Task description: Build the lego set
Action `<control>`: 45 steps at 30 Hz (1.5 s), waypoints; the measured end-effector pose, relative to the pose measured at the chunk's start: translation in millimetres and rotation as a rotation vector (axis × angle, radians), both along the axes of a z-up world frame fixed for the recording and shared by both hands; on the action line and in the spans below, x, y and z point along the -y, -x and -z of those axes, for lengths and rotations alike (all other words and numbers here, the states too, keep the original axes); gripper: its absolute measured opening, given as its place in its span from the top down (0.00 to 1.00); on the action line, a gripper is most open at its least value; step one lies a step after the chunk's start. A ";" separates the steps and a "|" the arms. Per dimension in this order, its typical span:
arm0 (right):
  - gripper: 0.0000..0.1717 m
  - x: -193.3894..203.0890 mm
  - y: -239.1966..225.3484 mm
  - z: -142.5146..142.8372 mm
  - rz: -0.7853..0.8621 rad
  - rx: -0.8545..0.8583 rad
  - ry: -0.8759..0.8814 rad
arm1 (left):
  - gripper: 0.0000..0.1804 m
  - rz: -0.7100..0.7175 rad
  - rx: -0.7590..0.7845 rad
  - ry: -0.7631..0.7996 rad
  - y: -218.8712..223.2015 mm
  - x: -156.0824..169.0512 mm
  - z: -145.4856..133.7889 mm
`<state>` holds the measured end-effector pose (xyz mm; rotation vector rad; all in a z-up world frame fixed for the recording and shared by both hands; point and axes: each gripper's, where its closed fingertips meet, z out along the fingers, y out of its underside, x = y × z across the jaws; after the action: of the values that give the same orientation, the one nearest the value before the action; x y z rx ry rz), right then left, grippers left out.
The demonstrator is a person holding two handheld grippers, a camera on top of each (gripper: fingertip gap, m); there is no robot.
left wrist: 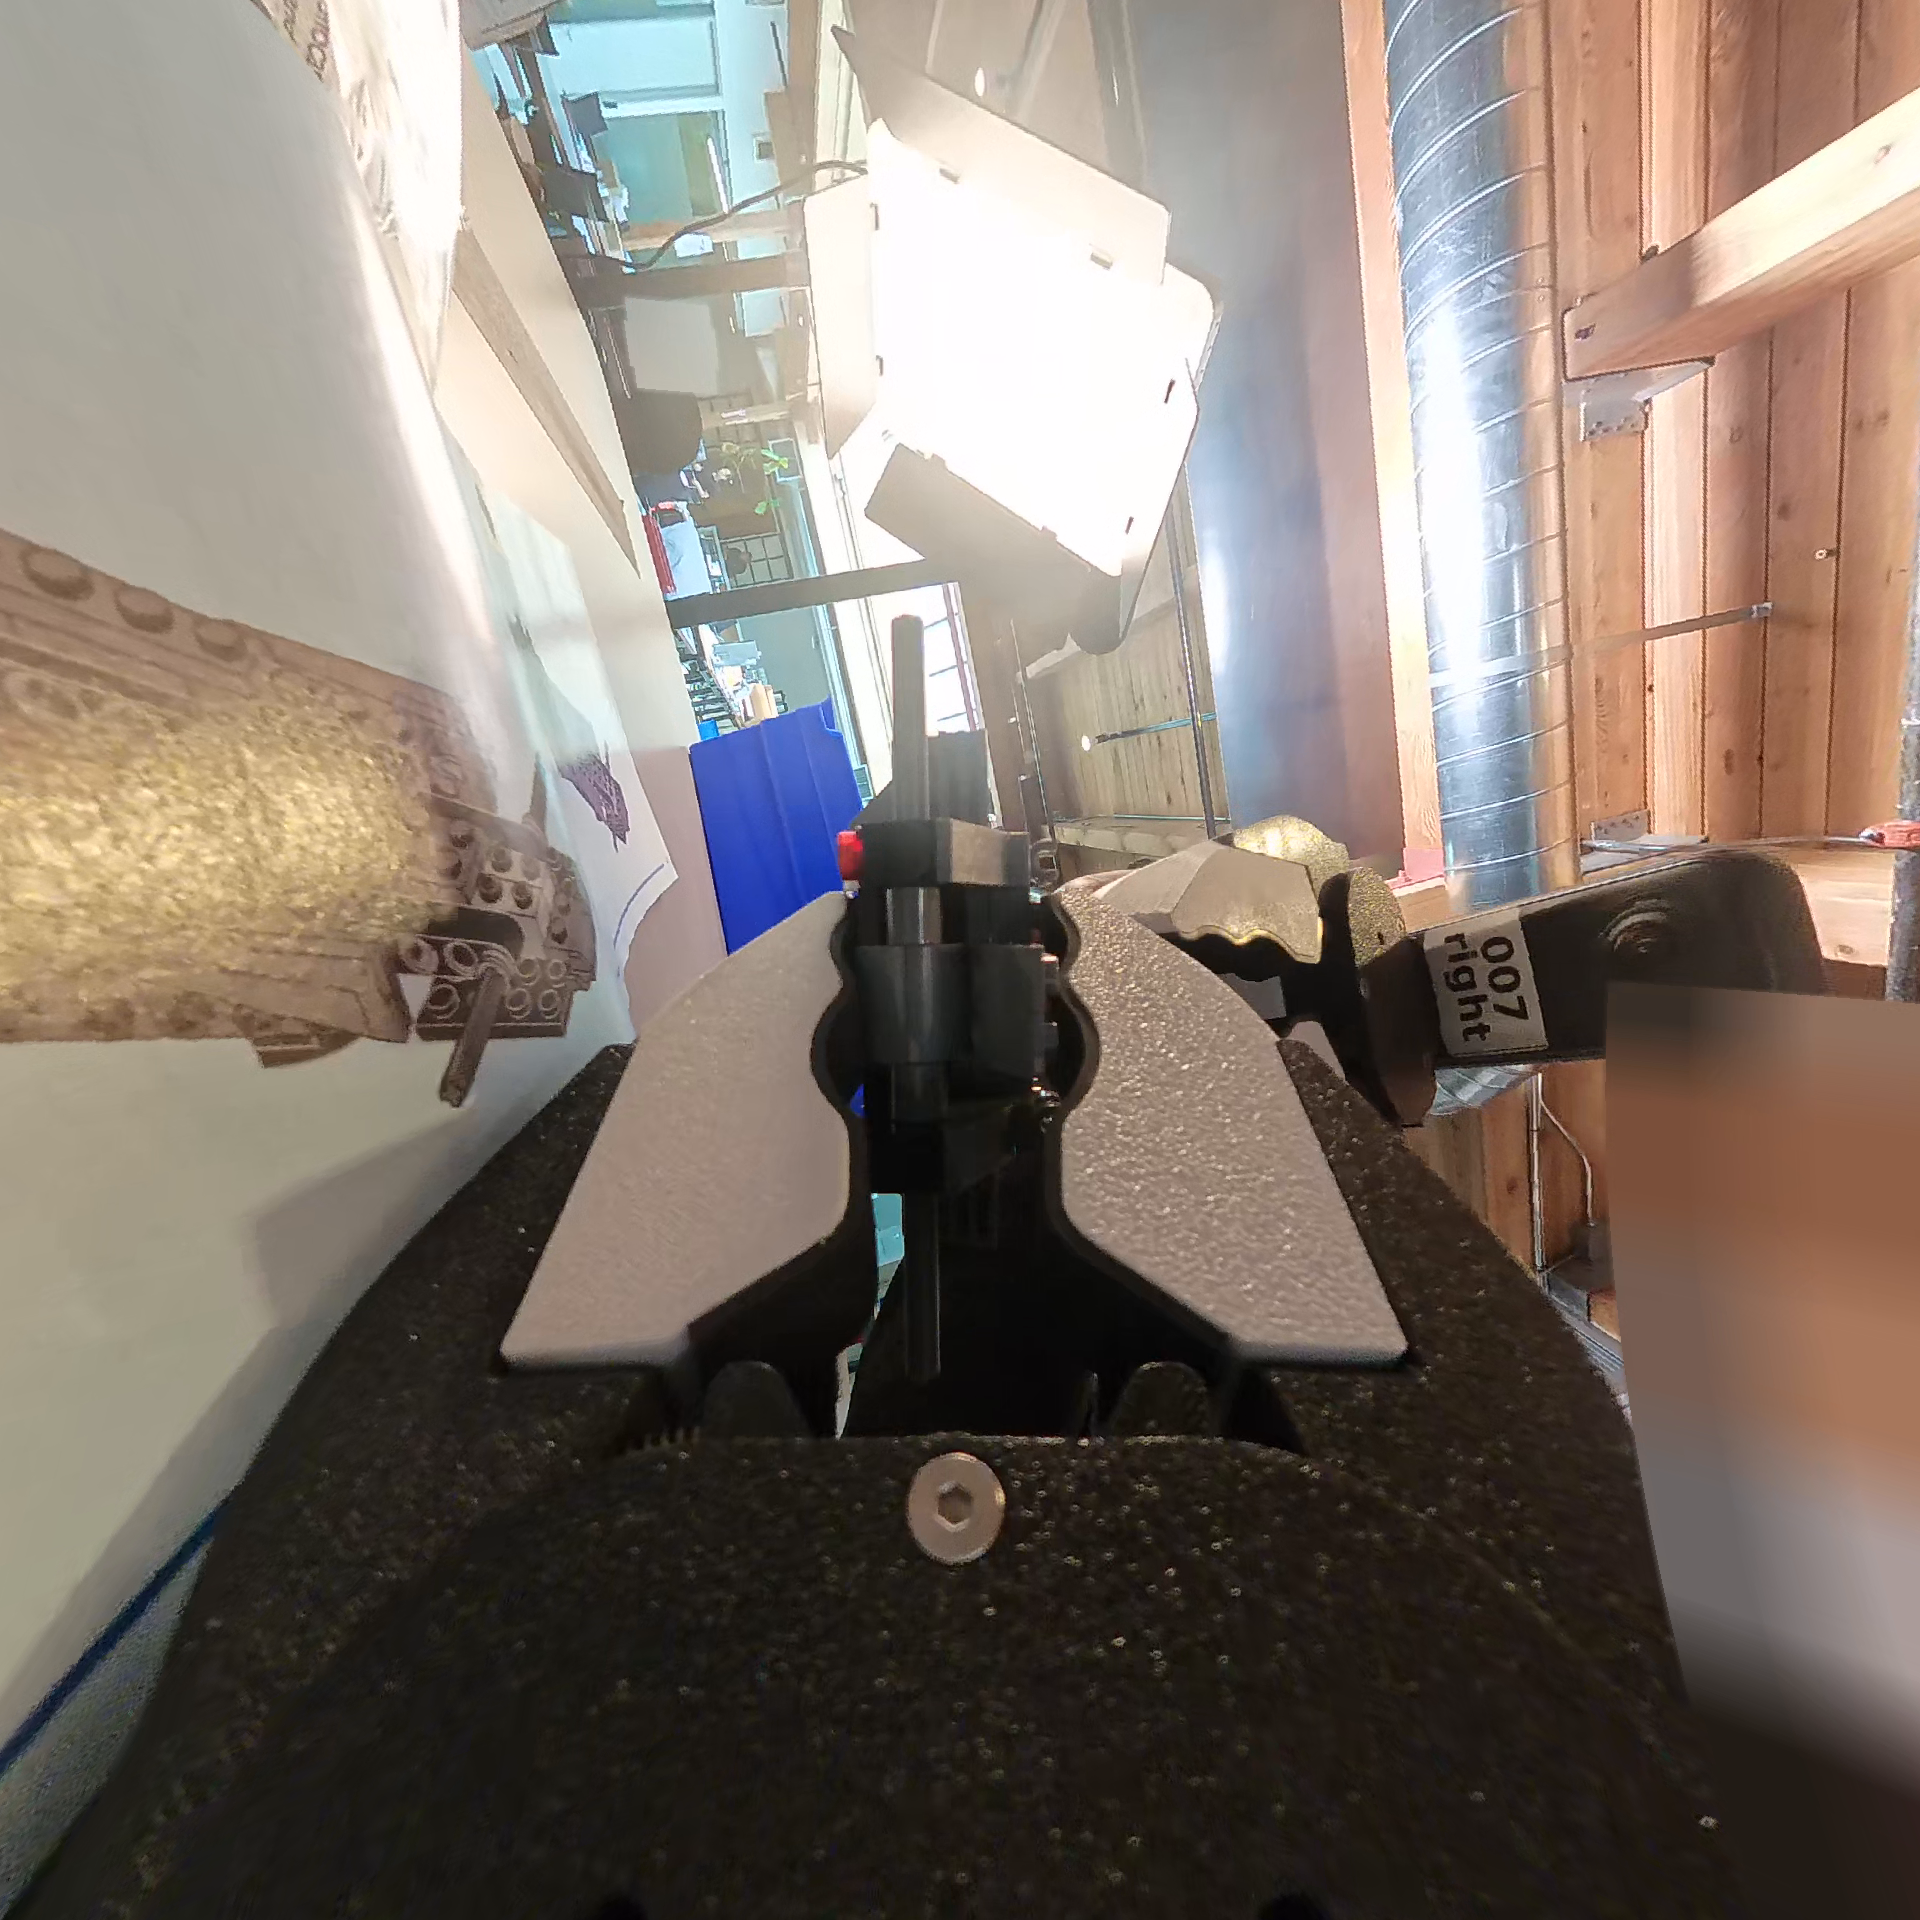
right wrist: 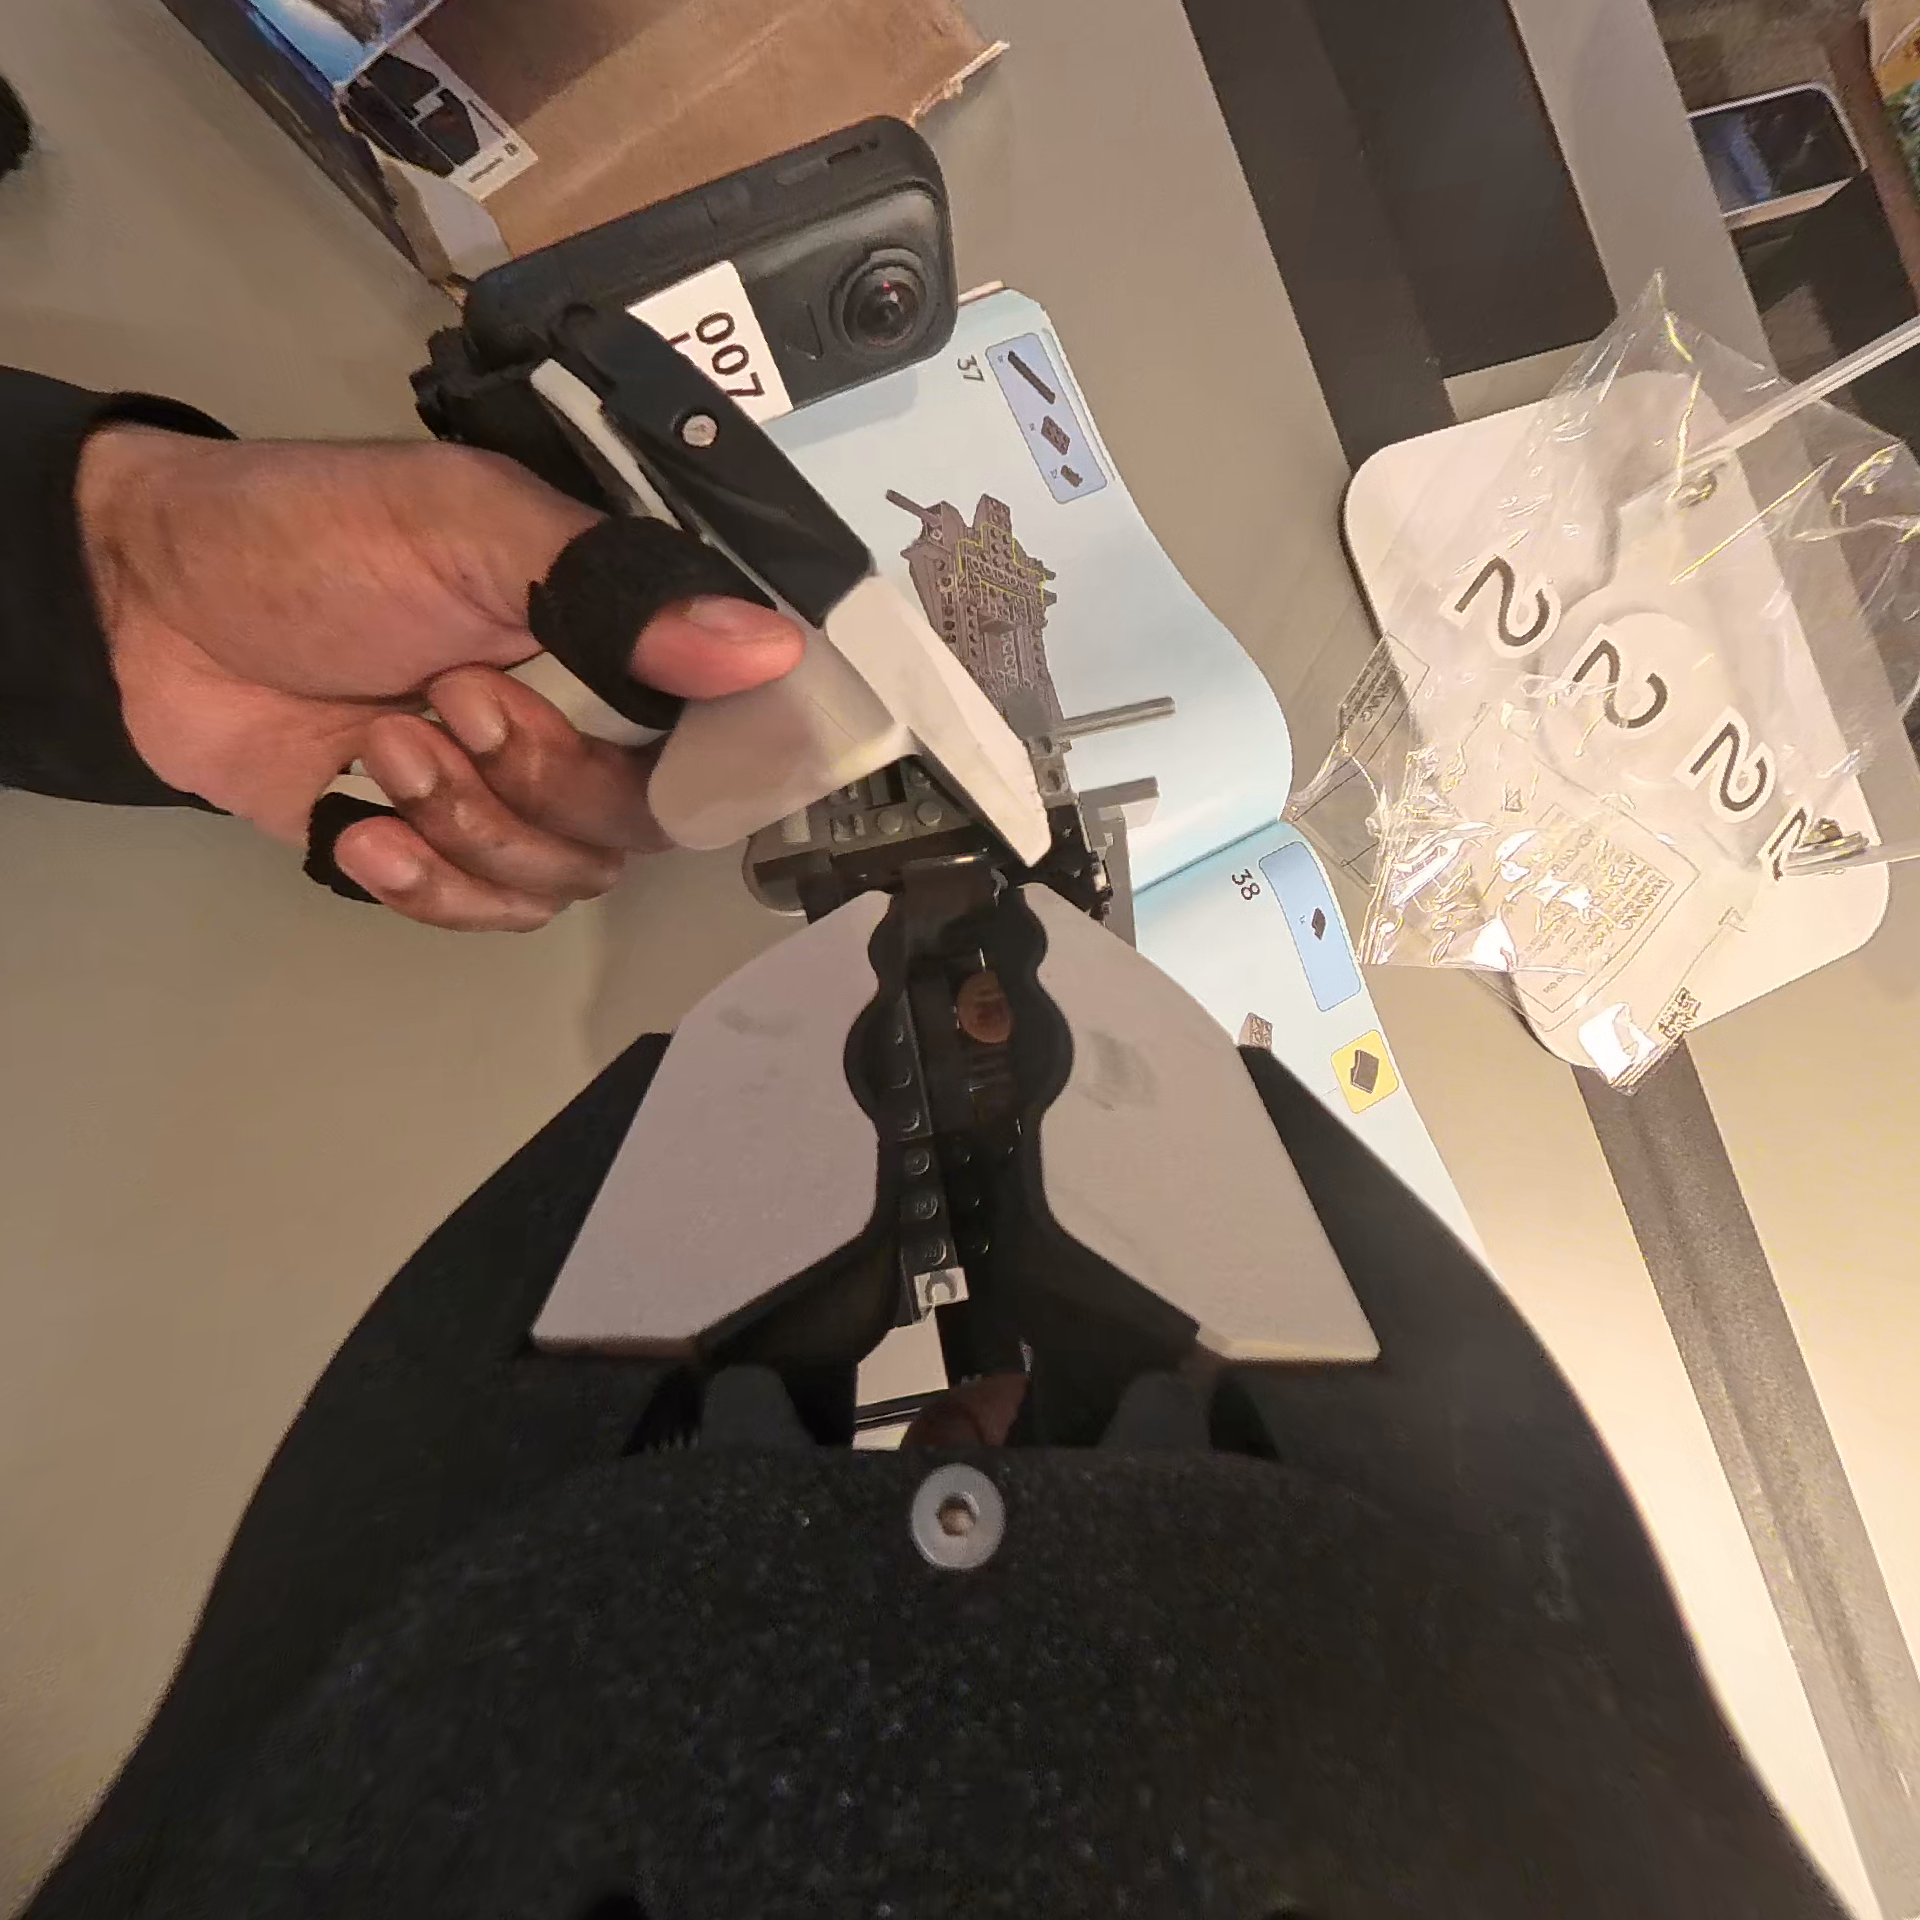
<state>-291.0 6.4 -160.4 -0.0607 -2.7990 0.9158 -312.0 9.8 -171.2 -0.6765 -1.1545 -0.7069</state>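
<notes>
In the left wrist view, a white instruction booklet (left wrist: 260,644) fills the left edge, printed with a grey brick model. Beside it, farther off, stands a blue bin (left wrist: 774,831). At centre, the left gripper (left wrist: 951,997) is closed on a dark grey and black brick assembly (left wrist: 935,997); both pale fingers (left wrist: 727,1122) press its sides. A black axle (left wrist: 909,727) sticks up out of the assembly past the fingertips, and a small red piece (left wrist: 850,854) shows at its upper left. To the right, the right gripper (left wrist: 1247,914) reaches in sideways, its tips touching the same assembly. Behind it are a bright lamp panel (left wrist: 1018,364), a silver duct (left wrist: 1475,468) and a wooden wall (left wrist: 1766,623).

In the right wrist view, a hand (right wrist: 343,665) at left holds the left gripper (right wrist: 894,769), which angles down onto the grey brick model (right wrist: 862,821). Just below, the right gripper (right wrist: 951,914) is clamped on a thin black studded plate (right wrist: 920,1132) that runs back between its fingers; its tips meet the model's underside. The open booklet (right wrist: 1195,644) lies on the table (right wrist: 260,1039) beneath. At right, clear plastic bags (right wrist: 1621,707) rest on a white tray (right wrist: 1403,520).
</notes>
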 end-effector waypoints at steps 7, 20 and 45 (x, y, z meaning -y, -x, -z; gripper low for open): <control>0.90 1.2 3.1 5.0 0.007 -0.048 -0.024 | 0.82 -0.001 0.011 -0.017 -0.5 -2.5 0.4; 0.89 1.5 4.4 6.4 0.000 -0.127 -0.056 | 0.82 -0.007 0.012 -0.024 -0.7 -0.6 -0.2; 0.93 8.0 -6.4 3.0 -0.103 -0.131 0.005 | 0.82 -0.016 0.015 -0.023 0.1 0.4 0.4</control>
<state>-284.7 -1.6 -163.4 0.1394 -2.7003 0.9147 -312.1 9.4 -171.6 -0.6431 -1.1629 -0.7114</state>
